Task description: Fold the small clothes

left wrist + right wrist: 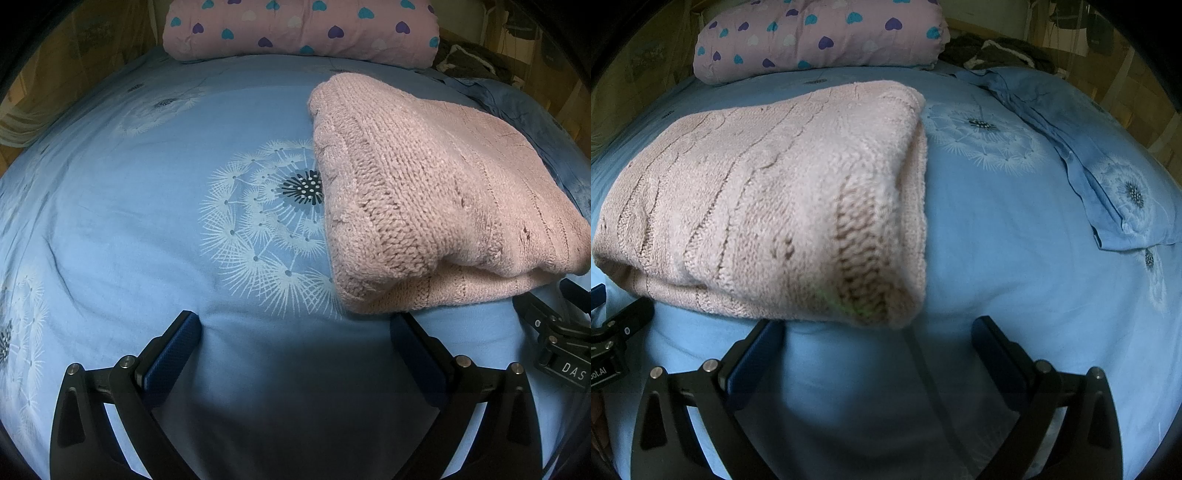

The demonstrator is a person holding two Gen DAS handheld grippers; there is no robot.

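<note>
Both the left gripper and right gripper gape empty, the folded pink knitted sweater lying at two o'clock on the blue dandelion-print bedsheet.

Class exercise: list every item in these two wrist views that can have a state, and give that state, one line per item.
pink knit sweater: folded in layers, lying on the bed.
blue bedsheet: spread out, lightly creased.
heart-print quilt: rolled or folded into a bundle at the far end of the bed.
blue pillowcase: lying flat and crumpled.
left gripper: open, empty.
right gripper: open, empty.
</note>
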